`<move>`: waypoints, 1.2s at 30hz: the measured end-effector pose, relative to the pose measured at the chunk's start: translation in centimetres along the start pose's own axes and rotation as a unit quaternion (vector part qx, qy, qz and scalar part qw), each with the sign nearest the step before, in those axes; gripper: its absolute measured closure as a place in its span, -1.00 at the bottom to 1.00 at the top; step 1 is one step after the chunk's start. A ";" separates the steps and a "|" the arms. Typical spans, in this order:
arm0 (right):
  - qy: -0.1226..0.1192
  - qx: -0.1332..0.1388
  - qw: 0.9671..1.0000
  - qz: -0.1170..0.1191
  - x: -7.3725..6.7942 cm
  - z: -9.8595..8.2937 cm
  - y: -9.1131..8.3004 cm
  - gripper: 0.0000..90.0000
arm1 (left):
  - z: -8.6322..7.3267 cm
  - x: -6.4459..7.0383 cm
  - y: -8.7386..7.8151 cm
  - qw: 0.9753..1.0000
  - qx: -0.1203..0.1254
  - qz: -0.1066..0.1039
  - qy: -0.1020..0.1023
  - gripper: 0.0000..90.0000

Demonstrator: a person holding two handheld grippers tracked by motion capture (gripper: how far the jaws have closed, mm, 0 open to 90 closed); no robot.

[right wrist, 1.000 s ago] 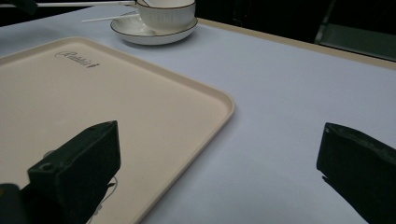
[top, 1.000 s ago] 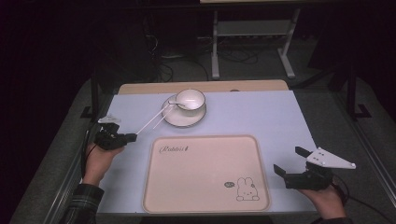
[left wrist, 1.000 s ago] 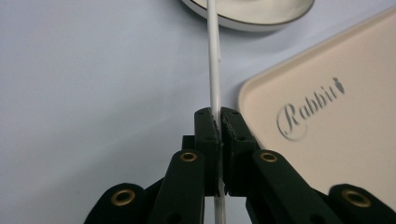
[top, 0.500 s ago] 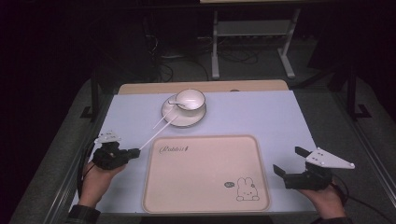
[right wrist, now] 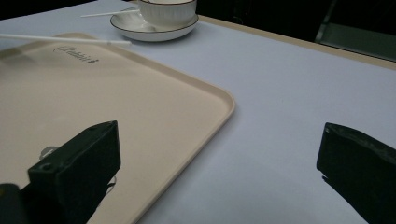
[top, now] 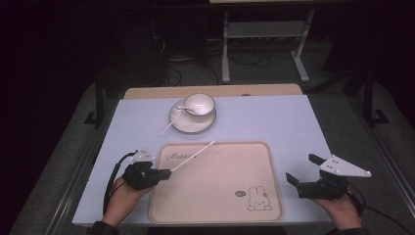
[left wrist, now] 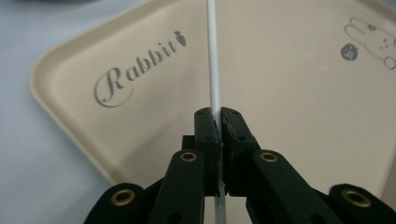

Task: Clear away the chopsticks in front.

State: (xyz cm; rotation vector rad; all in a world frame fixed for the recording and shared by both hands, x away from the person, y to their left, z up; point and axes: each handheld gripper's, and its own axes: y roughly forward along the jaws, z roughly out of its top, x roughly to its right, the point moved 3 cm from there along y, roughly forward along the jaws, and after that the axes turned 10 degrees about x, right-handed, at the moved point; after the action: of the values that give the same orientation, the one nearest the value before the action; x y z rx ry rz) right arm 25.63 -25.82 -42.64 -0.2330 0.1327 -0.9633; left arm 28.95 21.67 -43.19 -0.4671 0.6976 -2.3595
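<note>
High view. Beige tray (top: 220,196), rounded corners, "Rabbit" script at its far left corner and a rabbit drawing near its near right corner; nothing lies flat on its floor. Beyond it, a white saucer (top: 192,122) carrying a white cup (top: 199,103); a small spoon (top: 182,108) rests beside the cup on the saucer, and a second white stick (top: 168,128) leans off the saucer's near left rim onto the pale blue table (top: 274,122). Cup contents cannot be made out. Left gripper (top: 164,173) sits at the tray's left edge, jaws together on one end of a thin white stick (top: 193,156), which slants up and away over the tray's far left corner. Right gripper (top: 299,169), with its grey three-cornered plate on top, rests on the table just right of the tray, jaws apart, nothing between them. Both hands are partly cut off by the lower frame edge.

Left gripper view. Jaws pinched tight on the white stick (left wrist: 212,60), which runs straight up out of frame, its far end cut off. Tray (left wrist: 289,84) lies beneath, lettering and part of the rabbit drawing legible.

Right gripper view. Jaws wide apart, both cut off by the frame edges, touching nothing. Tray (right wrist: 93,93) at left, the stick (right wrist: 65,38) held above its far edge, saucer (right wrist: 154,29) and lower part of the cup (right wrist: 167,11) behind; cup top cut off.
</note>
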 end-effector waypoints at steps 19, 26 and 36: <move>-0.001 -0.003 1.000 0.002 -0.1 0.0 0.1 -1.00 | -1.3 -0.1 2.6 0.998 -0.055 0.012 0.028 0.89; -0.002 -0.003 1.000 0.002 -0.1 0.0 0.1 -1.00 | -1.3 -0.1 2.6 0.998 -0.054 0.011 0.029 0.81; 0.000 -0.004 1.000 0.002 -0.1 0.0 0.1 -1.00 | 0.1 -1.4 1.9 1.000 -0.023 0.014 0.014 -0.20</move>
State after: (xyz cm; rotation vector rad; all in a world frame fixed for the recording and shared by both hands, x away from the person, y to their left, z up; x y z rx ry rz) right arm 25.64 -25.66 -42.71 -0.2396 0.1367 -0.9583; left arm 30.93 21.29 -44.43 -0.4409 0.7675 -2.3321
